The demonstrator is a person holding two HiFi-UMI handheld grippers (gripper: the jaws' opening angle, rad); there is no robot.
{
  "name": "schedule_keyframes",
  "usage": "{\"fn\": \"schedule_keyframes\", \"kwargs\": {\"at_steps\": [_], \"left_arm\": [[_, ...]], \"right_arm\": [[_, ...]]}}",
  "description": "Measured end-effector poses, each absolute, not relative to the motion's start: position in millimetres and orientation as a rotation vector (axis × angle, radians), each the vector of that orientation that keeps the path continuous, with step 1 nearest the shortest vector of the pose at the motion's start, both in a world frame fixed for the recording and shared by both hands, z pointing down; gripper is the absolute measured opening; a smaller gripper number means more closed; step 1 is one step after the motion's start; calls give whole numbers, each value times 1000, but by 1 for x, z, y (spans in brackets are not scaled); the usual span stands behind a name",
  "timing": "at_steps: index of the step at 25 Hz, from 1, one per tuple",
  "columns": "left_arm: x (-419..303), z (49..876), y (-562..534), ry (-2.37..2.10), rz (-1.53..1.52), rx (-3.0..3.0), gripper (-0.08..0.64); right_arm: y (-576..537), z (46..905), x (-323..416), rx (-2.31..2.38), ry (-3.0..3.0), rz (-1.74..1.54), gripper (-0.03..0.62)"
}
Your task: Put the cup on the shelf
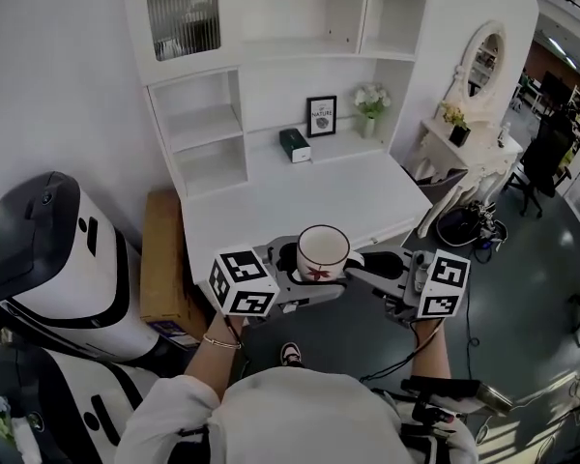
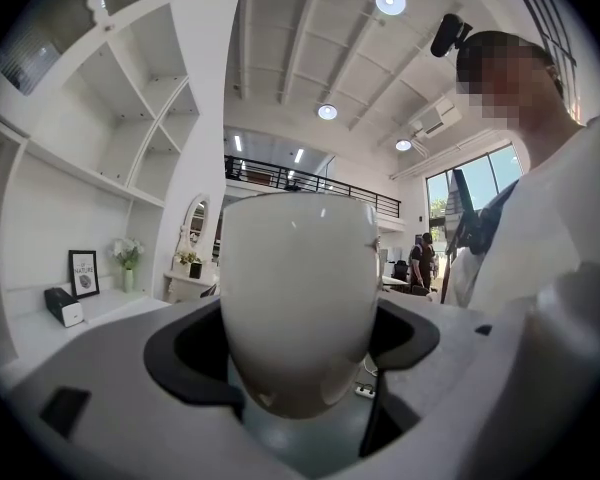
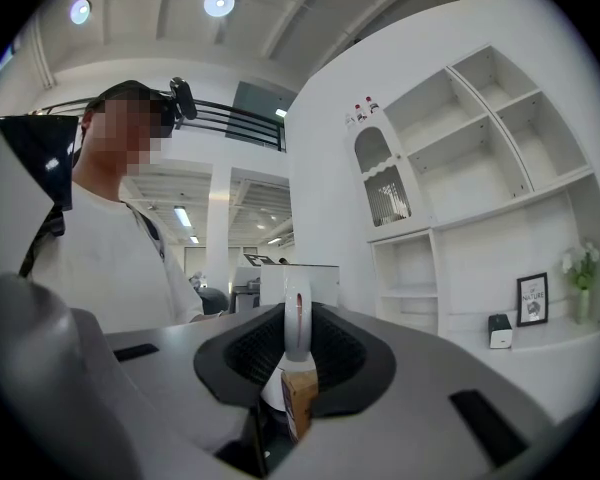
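The left gripper (image 1: 307, 267) is clenched on the body of a white mug (image 1: 322, 249). In the left gripper view its dark pads press the rounded wall of the mug (image 2: 298, 298) from the 9 and 3 o'clock sides, with the left gripper (image 2: 296, 356) filling the lower picture. The right gripper (image 1: 369, 269) comes in from the mug's 3 o'clock. The right gripper view shows it (image 3: 296, 353) clamped on the mug's handle (image 3: 296, 318), which is seen edge-on between the ribbed pads.

The mug is upright and off any surface, held between the two tools. In the head view it shows just below centre, at the near edge of the white desktop (image 1: 300, 201). A red mark sits on its near side.

At 12 o'clock from the mug rises the white shelf unit (image 1: 208, 124) with open compartments. On the ledge at the back of the desktop stand a small dark box (image 1: 295, 145), a framed picture (image 1: 321, 116) and a vase of white flowers (image 1: 371, 102).

A cardboard box (image 1: 164, 259) lies at the mug's 9 o'clock. A vanity with an oval mirror (image 1: 483, 61) stands at 2 o'clock.
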State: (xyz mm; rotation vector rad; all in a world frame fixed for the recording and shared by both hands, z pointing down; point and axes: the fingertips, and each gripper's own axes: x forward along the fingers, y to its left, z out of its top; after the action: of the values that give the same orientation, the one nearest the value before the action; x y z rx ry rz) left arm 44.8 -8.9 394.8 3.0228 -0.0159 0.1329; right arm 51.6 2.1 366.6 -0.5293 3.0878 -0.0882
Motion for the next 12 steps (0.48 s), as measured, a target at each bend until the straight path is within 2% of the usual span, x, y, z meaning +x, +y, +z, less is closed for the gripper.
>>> {"fn": "schedule_keyframes", "kwargs": {"at_steps": [12], "left_arm": [[68,387,-92,-60,110,3019,374]], "right_arm": [[-81,361,76,-481,3078,-107,78]]}}
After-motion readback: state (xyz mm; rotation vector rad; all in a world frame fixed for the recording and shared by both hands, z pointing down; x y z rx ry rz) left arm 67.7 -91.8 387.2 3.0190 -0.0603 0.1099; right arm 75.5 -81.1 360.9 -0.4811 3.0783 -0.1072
